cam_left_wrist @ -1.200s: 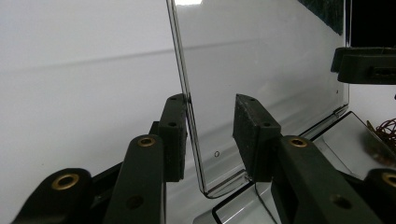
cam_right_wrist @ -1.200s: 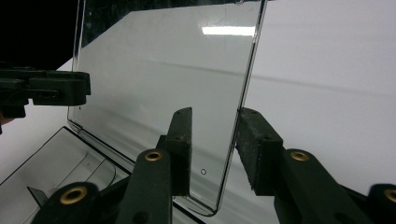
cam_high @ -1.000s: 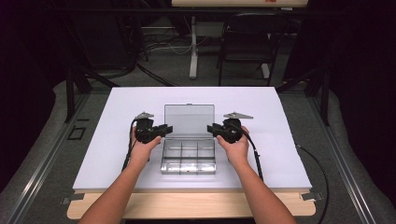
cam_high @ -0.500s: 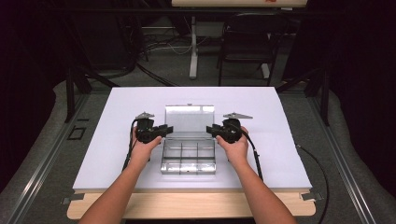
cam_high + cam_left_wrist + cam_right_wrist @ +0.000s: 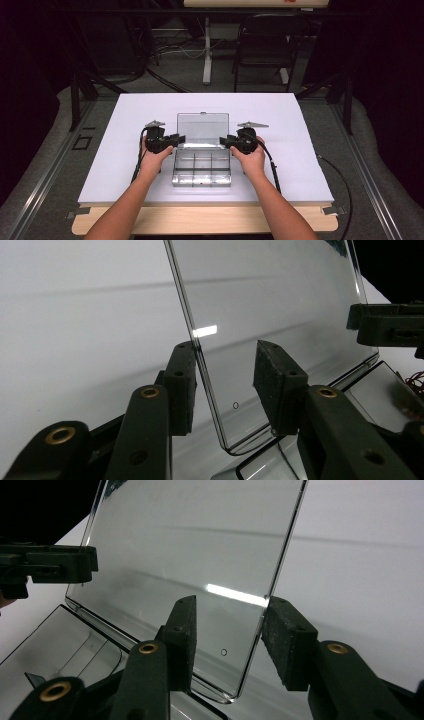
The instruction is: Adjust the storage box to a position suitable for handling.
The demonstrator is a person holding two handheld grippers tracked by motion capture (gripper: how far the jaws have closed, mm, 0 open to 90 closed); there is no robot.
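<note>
A clear plastic compartment box (image 5: 202, 170) lies on the white table (image 5: 300, 130) with its lid (image 5: 202, 126) standing open at the back. My left gripper (image 5: 178, 139) is at the lid's left edge and my right gripper (image 5: 225, 143) at its right edge. In the left gripper view the lid's edge (image 5: 200, 365) runs between the open jaws of the left gripper (image 5: 227, 377), close to the left pad (image 5: 184, 385). The right gripper (image 5: 232, 632) is open too, with the lid's edge (image 5: 267, 610) just beside its right pad (image 5: 287, 642).
Bare white tabletop surrounds the box on all sides. A wooden strip (image 5: 200, 220) runs along the near edge. Beyond the table stand a dark chair (image 5: 262, 50) and a stand's post (image 5: 207, 50). Each gripper view shows the other gripper (image 5: 387, 325) across the lid.
Almost nothing has moved. Both hands and grippers keep their places at the lid's two side edges, and the lid stays open.
</note>
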